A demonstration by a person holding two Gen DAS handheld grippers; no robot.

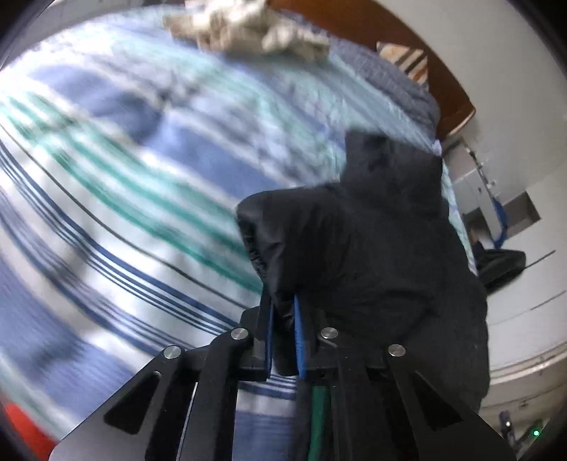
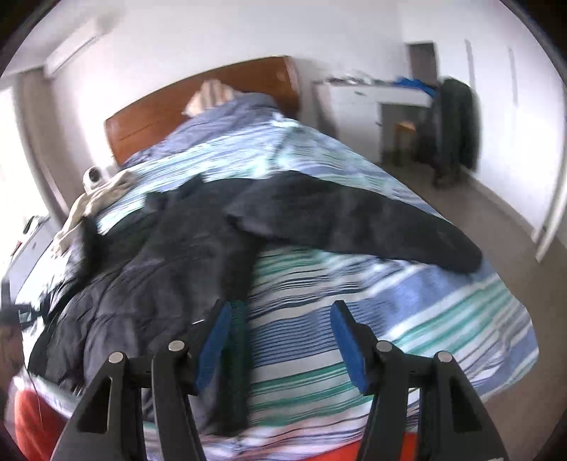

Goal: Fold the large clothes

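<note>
So the left gripper (image 1: 282,312) is clamped down on a bunched-up fold of the big black puffy quilted jacket (image 1: 365,248), blue pads pinching the fabric right between them, and the cloth humps up just ahead of the fingers and drapes off to their right. Past it and to the left of those tongs it's all bed: a striped duvet in blue, white and teal bands (image 1: 134,184), pretty blurry in this view. Far ahead of the left tongs there's a crumpled beige-and-white cloth heap (image 1: 244,32) on the duvet, and up and to the right a curved reddish-brown wooden headboard (image 1: 443,81) with a striped pillow (image 1: 407,56) tucked against it. The right gripper (image 2: 281,315) is released, fingers spread wide with nothing between them, just the striped duvet (image 2: 372,319) underneath. The jacket (image 2: 184,255) lies spread flat ahead and to the left of these tongs, its edge running right beside the left finger, and one long sleeve (image 2: 354,223) reaches out ahead and off to the right, toward the far edge of the bed. In the room beyond, the headboard (image 2: 198,103) sits straight ahead against a white wall (image 2: 219,39); off to the right of the tongs there's a white desk with drawers (image 2: 368,103) and dark clothing hanging up (image 2: 453,124) beside it, plus a beige carpeted floor (image 2: 503,227). Something orange-red (image 2: 32,418) shows down low, left of the right tongs, can't tell what it is.
</note>
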